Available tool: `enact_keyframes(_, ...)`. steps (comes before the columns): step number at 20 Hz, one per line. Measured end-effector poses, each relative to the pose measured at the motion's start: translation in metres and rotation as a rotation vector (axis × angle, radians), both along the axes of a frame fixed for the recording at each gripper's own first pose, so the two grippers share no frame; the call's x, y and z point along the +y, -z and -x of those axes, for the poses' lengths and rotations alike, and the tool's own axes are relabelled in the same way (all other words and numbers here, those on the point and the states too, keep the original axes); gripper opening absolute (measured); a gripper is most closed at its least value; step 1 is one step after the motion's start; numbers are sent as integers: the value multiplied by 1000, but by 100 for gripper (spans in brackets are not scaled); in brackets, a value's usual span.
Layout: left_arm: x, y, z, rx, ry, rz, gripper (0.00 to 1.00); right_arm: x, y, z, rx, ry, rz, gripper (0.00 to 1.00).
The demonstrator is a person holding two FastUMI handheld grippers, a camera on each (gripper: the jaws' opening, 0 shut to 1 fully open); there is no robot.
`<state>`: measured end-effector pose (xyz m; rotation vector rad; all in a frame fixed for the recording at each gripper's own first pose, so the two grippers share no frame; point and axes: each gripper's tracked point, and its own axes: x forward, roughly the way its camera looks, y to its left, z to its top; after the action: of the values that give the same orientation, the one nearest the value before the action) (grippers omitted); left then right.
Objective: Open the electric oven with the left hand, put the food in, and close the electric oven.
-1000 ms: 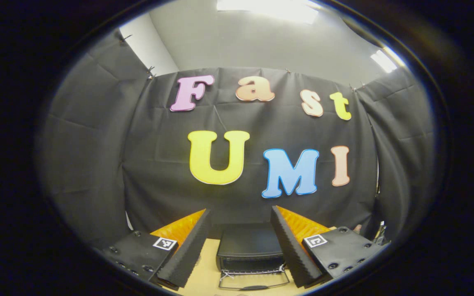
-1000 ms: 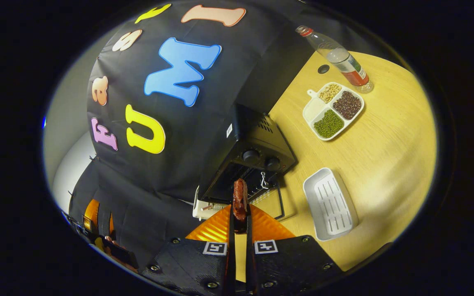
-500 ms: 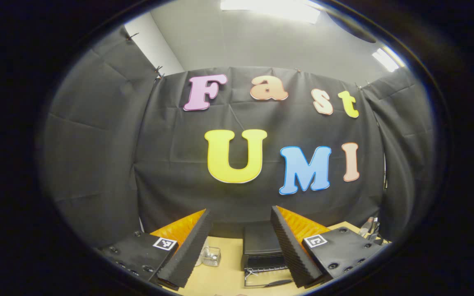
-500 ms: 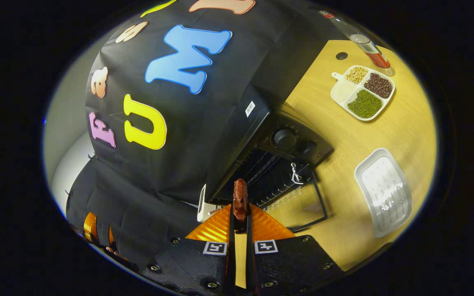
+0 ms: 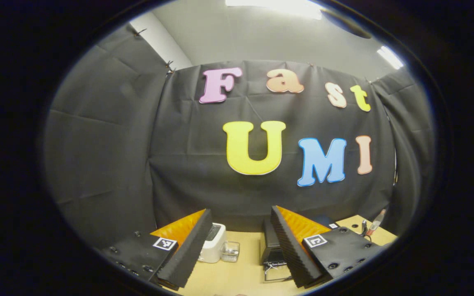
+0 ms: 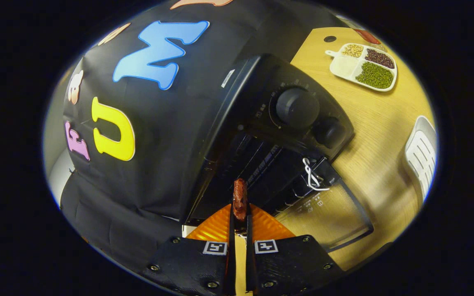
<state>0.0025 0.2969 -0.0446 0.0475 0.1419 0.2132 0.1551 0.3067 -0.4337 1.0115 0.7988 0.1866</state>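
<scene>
In the right gripper view the black electric oven (image 6: 261, 135) fills the middle, its glass door (image 6: 327, 213) folded down flat and the wire rack inside exposed. My right gripper (image 6: 239, 205) is shut on a reddish-brown piece of food (image 6: 240, 198), which hangs just in front of the oven's open mouth. In the left gripper view my left gripper (image 5: 241, 230) stands open and empty, high above the table and well back from the oven (image 5: 270, 250), whose lowered door peeks out beside the right finger.
A white divided tray of beans (image 6: 362, 66) lies on the wooden table (image 6: 381, 127) at the upper right, a white slatted dish (image 6: 421, 154) to the right. A white toaster (image 5: 214, 242) and a small glass (image 5: 230, 251) stand left of the oven.
The right gripper has carried the food much closer to the open oven, which now looms large. The left gripper has swung left, bringing the toaster and glass into sight.
</scene>
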Motion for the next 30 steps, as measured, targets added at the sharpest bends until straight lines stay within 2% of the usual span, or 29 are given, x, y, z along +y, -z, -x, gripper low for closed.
enact_keyframes(4,19,6,4,16,-17,-1,100,1,13,-26,5,86,-9,10)
enact_keyframes(7,27,15,2,37,-18,0,100,3,22,-37,11,122,45,10)
enact_keyframes(9,30,17,1,44,-14,6,96,2,34,-41,44,130,122,16)
enact_keyframes(10,31,17,0,45,-11,8,100,-2,34,-41,50,139,142,21)
enact_keyframes(11,32,16,-1,42,-7,7,96,-3,39,-40,63,138,174,22)
enact_keyframes(13,32,16,-4,41,-2,0,96,-6,40,-37,77,118,226,28)
enact_keyframes(17,23,18,-11,41,19,10,96,-20,36,-31,75,61,399,34)
enact_keyframes(18,20,21,-13,41,26,14,96,-25,31,-31,70,45,404,40)
enact_keyframes(19,14,22,-18,43,35,20,100,-23,31,-29,68,34,408,55)
enact_keyframes(21,5,25,-21,45,51,25,100,-28,28,-21,69,11,442,66)
enact_keyframes(22,0,26,-22,45,59,28,96,-31,24,-21,56,-2,457,71)
enact_keyframes(24,-12,28,-26,46,77,33,100,-40,8,-12,30,-26,510,71)
enact_keyframes(26,-25,30,-31,46,96,35,96,-48,-13,-4,-21,-56,570,71)
enact_keyframes(27,-33,31,-35,47,106,37,100,-52,-25,0,-55,-69,606,71)
enact_keyframes(30,-56,40,-41,54,135,47,96,-69,-75,11,-201,-112,724,71)
